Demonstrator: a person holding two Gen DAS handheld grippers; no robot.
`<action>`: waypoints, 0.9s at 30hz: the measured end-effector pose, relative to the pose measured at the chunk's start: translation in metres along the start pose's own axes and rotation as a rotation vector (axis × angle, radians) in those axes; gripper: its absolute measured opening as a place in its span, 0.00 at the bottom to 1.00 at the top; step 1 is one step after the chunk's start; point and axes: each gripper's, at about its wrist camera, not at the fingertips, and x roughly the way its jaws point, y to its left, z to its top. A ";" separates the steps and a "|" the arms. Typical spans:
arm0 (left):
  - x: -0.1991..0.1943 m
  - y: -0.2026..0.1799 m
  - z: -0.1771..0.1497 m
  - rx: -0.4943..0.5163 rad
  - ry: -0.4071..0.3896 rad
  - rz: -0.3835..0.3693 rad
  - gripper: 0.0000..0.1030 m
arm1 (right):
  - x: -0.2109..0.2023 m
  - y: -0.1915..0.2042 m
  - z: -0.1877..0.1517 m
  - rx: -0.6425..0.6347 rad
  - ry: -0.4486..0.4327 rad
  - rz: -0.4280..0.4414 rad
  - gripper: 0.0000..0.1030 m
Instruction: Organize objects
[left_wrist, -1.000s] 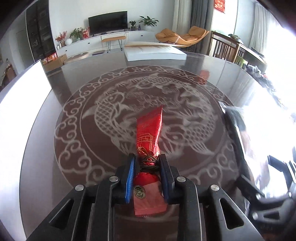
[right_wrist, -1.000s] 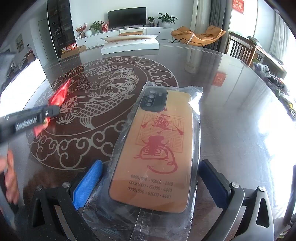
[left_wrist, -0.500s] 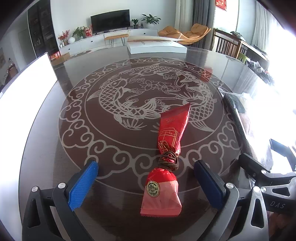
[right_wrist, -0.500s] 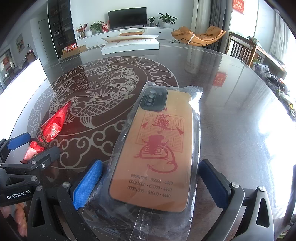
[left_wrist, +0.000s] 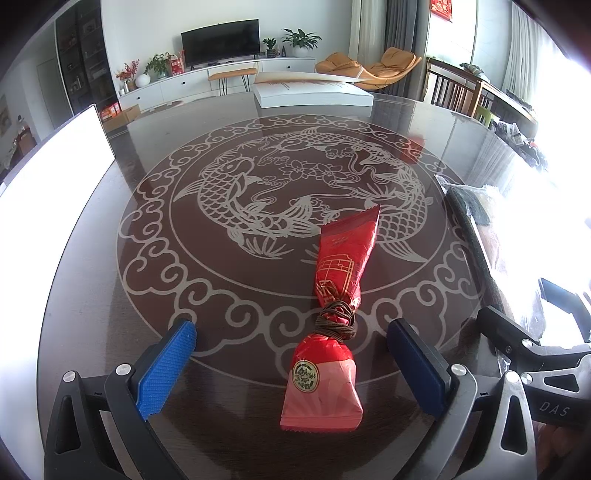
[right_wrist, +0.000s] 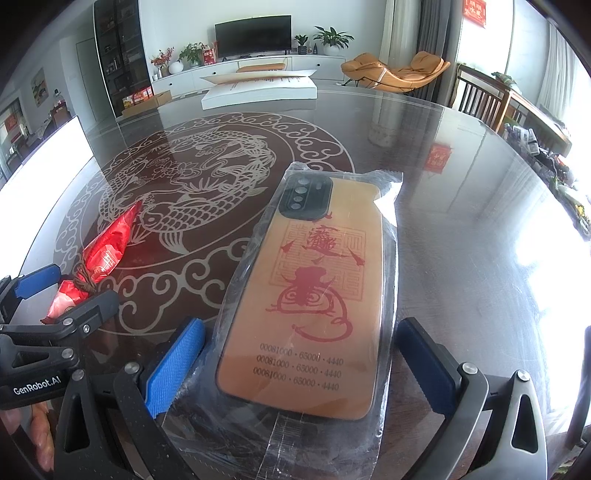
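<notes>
Left wrist view: the left gripper (left_wrist: 291, 354) has its fingers (left_wrist: 166, 369) spread wide, holding nothing. A red packet (left_wrist: 334, 306), cinched at its waist with brown cord (left_wrist: 336, 319), lies flat on the dark glossy counter (left_wrist: 92, 295) between the two blue pads, touching neither. Its pink end with a round green seal points toward the camera; its long red end points away, over the pale fish pattern (left_wrist: 280, 199) set into the counter. A white box (left_wrist: 314, 94) sits at the far edge of the counter.

Right wrist view: the right gripper (right_wrist: 299, 365) likewise has its fingers (right_wrist: 173, 369) wide apart, gripping nothing. An orange phone case (right_wrist: 314, 295) sealed in a clear plastic bag (right_wrist: 388, 199) lies on the counter between the pads, camera cutout at the far end, red printed design and rows of digits facing up. The bag's near edge reaches close to the left pad; whether it touches cannot be told. The red packet lies well to the left of the case, with the left gripper beside it at the frame's left edge.
</notes>
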 end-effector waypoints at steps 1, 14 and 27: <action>0.000 0.000 0.000 0.000 0.000 0.000 1.00 | 0.000 0.000 0.000 0.000 0.000 0.000 1.00; 0.003 0.003 0.009 0.076 -0.004 -0.062 1.00 | 0.000 0.000 0.000 0.000 0.000 0.000 1.00; 0.002 0.003 0.010 0.077 -0.004 -0.062 1.00 | 0.000 0.000 -0.001 0.000 0.000 -0.001 1.00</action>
